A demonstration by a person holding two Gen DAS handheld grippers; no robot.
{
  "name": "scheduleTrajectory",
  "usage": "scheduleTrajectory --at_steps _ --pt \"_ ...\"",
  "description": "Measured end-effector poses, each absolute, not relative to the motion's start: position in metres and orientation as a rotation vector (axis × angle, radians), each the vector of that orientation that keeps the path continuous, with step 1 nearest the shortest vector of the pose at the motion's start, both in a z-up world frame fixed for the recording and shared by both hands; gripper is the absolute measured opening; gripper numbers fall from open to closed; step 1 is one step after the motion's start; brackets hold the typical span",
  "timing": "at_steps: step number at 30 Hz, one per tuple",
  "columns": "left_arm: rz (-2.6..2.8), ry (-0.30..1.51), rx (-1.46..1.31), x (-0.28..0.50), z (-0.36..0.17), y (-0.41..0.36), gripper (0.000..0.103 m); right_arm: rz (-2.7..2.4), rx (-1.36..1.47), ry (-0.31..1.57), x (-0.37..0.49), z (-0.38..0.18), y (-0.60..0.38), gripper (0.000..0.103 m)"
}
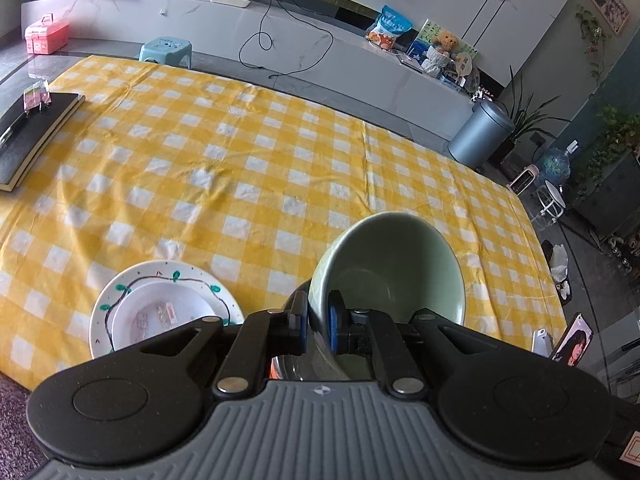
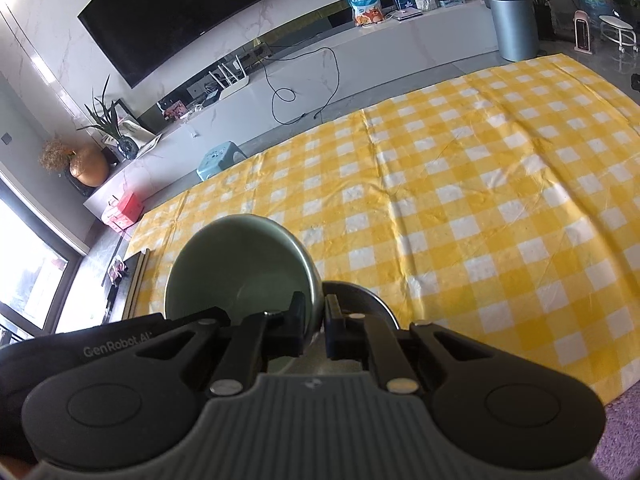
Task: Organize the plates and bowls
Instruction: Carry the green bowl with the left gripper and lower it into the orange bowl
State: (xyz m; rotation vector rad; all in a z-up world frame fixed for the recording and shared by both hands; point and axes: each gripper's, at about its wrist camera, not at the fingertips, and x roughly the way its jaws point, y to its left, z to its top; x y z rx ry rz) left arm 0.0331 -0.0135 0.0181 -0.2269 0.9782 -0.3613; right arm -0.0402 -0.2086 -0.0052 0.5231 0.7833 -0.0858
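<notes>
Both tongs, left (image 1: 318, 326) and right (image 2: 314, 328), clamp the green bowl (image 1: 394, 264) by its rim. Glazed ceramic: stiff, slippery, fragile. Plates (image 1: 160, 308) sit beside it.

1. Both views are bright with daylight; in the right wrist view a window (image 2: 28, 264) at the left edge is blown out white.
2. The yellow checked tablecloth (image 1: 248, 168) is evenly lit, with soft shadows along its wrinkles.
3. Fisheye distortion curves the TV (image 2: 188, 12) and the cabinet ledge (image 1: 280, 28), and the corners darken.
4. The grey gripper bodies nearest the lens look slightly soft, possibly out of focus.
</notes>
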Motion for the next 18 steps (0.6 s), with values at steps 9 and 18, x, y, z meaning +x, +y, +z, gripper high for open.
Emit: scheduleTrajectory --at_steps 9,18 --pt "-0.380 1.035 -0.195 0.019 0.001 -0.016 0.012 -0.112 0.522 0.823 -0.050 -0.020 -0.215 0.004" --pt "-0.377 1.054 -0.109 0.018 -0.010 -0.028 0.012 -0.138 0.463 0.870 -0.047 -0.039 -0.211 0.004"
